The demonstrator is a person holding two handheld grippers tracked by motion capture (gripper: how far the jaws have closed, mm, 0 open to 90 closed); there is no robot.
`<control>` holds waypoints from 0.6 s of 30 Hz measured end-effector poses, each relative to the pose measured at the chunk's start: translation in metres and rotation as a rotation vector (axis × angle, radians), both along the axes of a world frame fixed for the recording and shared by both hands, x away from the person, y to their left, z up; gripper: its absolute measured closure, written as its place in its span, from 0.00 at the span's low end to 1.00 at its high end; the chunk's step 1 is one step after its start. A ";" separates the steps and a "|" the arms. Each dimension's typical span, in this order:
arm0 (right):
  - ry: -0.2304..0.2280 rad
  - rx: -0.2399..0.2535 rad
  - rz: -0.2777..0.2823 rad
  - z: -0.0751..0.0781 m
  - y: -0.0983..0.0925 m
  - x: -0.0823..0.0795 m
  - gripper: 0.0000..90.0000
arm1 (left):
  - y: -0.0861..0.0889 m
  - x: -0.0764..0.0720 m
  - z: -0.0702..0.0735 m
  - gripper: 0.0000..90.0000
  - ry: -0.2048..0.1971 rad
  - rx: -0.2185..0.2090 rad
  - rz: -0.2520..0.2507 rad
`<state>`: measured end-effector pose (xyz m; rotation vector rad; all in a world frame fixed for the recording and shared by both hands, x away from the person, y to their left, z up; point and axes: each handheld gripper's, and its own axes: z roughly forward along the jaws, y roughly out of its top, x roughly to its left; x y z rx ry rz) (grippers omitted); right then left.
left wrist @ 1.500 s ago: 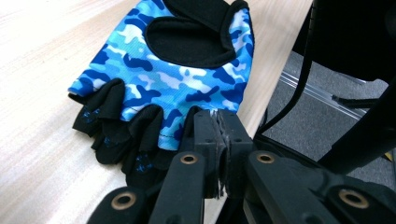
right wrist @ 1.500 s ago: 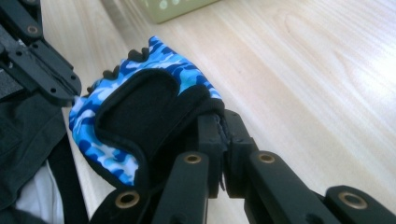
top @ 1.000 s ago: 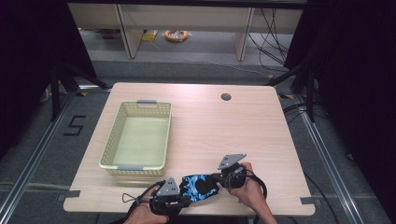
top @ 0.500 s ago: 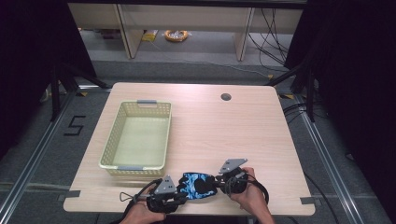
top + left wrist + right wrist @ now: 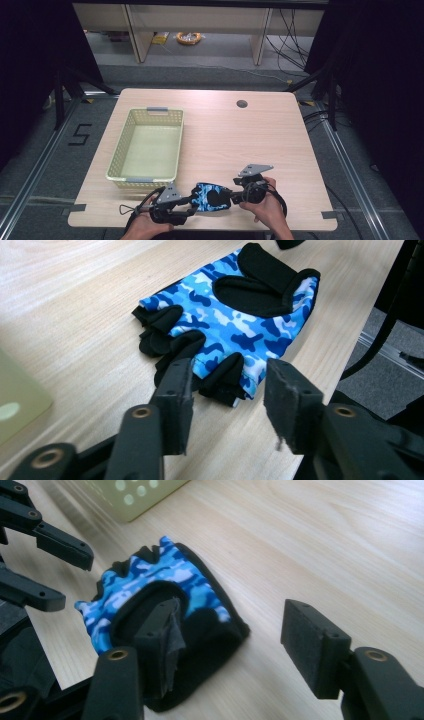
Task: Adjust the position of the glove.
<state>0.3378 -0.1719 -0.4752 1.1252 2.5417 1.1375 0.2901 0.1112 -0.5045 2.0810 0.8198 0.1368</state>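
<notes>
Lying flat at the near edge of the table (image 5: 280, 130), the glove (image 5: 211, 196) could slide off toward the person if either gripper nudges it while regrasping; its fingerless end already sits close to that edge. A one-sided pinch might also only lift a fold and let the rest droop. The left gripper (image 5: 227, 387) has just been opening: its jaws stand apart, straddling the glove's finger stubs without pressing them. The right gripper (image 5: 240, 635) has likewise just been spreading, one jaw over the black cuff, holding nothing. The basket (image 5: 131, 176) waits left, far of the glove.
</notes>
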 end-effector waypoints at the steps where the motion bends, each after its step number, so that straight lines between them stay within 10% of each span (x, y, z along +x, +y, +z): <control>1: 0.005 -0.011 0.010 0.000 0.003 0.002 0.45 | 0.001 0.001 0.000 0.57 -0.009 0.008 -0.007; 18: 0.143 -0.042 0.003 -0.026 0.024 0.021 0.49 | -0.009 0.003 -0.010 0.43 0.035 0.083 -0.002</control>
